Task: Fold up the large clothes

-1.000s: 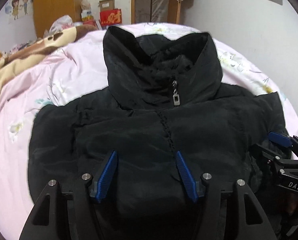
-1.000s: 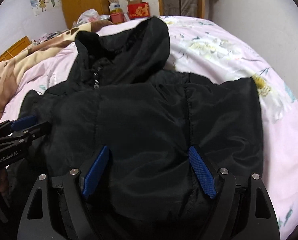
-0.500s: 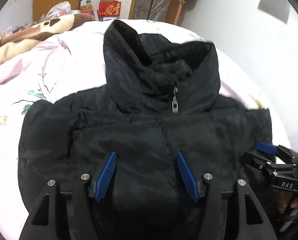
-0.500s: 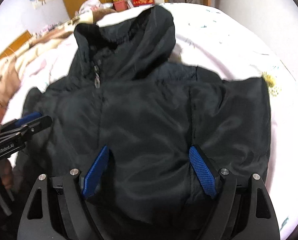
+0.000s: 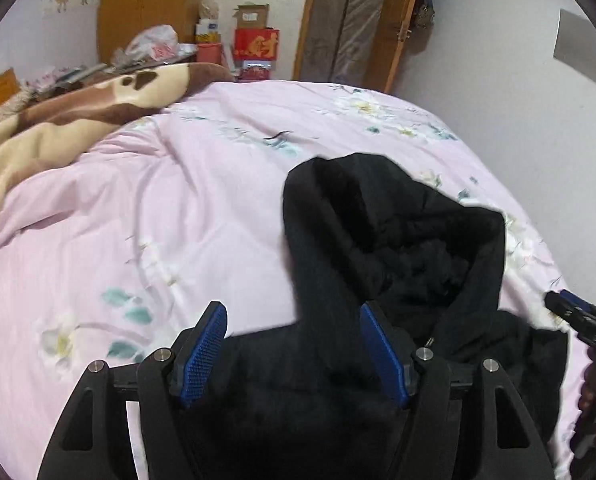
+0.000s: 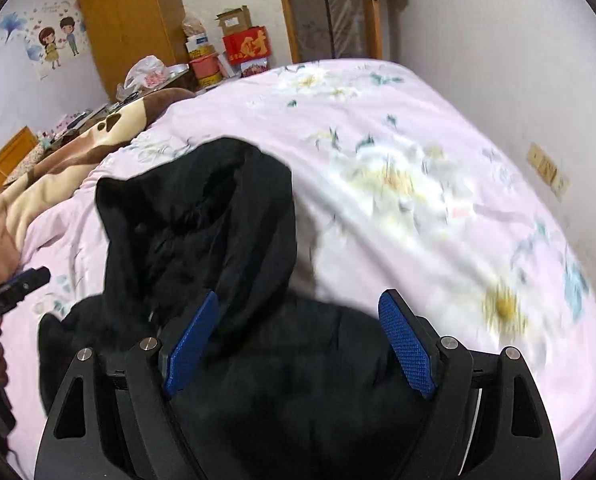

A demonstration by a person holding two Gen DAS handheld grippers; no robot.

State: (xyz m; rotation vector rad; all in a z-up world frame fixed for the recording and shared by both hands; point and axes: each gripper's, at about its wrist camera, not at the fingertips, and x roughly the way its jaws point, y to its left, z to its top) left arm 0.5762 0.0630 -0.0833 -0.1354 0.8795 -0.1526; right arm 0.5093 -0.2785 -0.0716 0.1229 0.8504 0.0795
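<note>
A black padded jacket (image 5: 397, 240) lies on the pink floral quilt (image 5: 158, 220), with its hood (image 6: 202, 220) just ahead of both grippers. My left gripper (image 5: 294, 328) has the jacket's thick fabric bunched between its blue pads (image 5: 206, 344); its jaws are opening. My right gripper (image 6: 298, 312) holds the same kind of bunch between wide-set pads (image 6: 405, 344). Held fabric hides the jacket's body under both grippers. Each gripper shows at the other view's edge: the right gripper (image 5: 577, 316) and the left gripper (image 6: 18, 284).
A brown and cream blanket (image 5: 58, 128) lies along the bed's left side. The white wall (image 6: 497, 80) runs close along the right of the bed. Red and cardboard boxes (image 5: 256, 42), a wardrobe (image 6: 130, 20) and a door stand beyond the far end.
Both grippers have travelled forward and up over the jacket toward the hood. The jacket's body, earlier spread out ahead, now sits under the grippers, with only hood and shoulders showing.
</note>
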